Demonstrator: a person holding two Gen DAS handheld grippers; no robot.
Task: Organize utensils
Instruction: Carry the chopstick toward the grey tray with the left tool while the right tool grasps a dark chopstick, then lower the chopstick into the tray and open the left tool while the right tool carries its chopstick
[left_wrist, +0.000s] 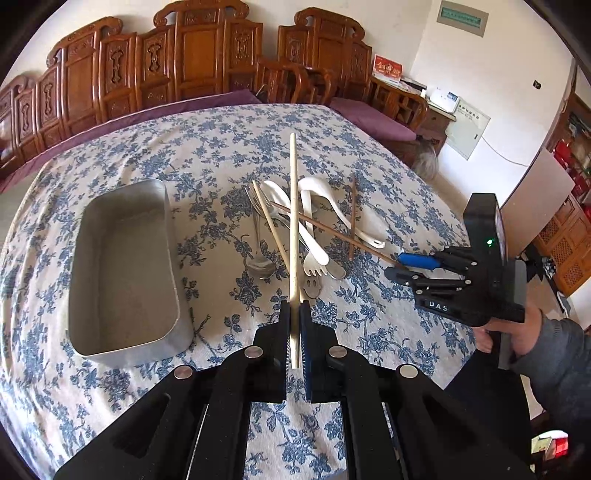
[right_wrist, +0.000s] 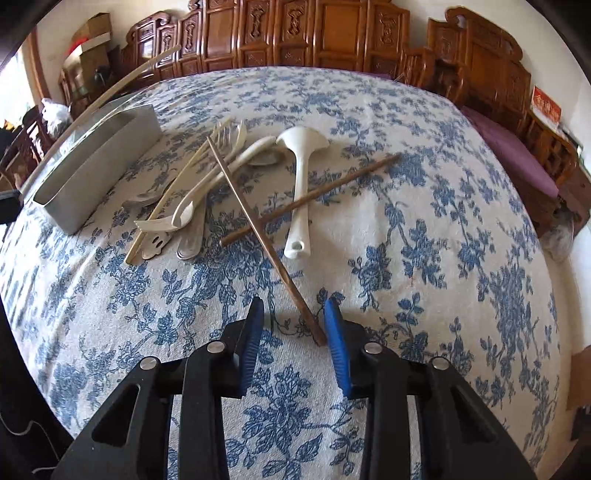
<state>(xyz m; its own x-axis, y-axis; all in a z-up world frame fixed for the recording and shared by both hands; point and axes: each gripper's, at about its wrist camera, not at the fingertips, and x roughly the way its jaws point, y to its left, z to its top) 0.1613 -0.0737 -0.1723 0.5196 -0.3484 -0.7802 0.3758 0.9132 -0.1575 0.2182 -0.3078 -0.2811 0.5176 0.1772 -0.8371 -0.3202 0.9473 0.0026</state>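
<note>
A pale chopstick (left_wrist: 293, 236) was clamped upright between the pads of the left gripper (left_wrist: 294, 336), raised over the utensil pile (left_wrist: 295, 229) on the floral tablecloth (left_wrist: 221, 147). Left of the pile sat the metal tray (left_wrist: 122, 332). The right gripper (right_wrist: 294, 325) stood wide apart — its fingers straddling the near end of a dark brown chopstick (right_wrist: 266, 243) lying on the cloth.

Bright, soft daylight with faint shadows; strong fisheye bending and dark corners.
</note>
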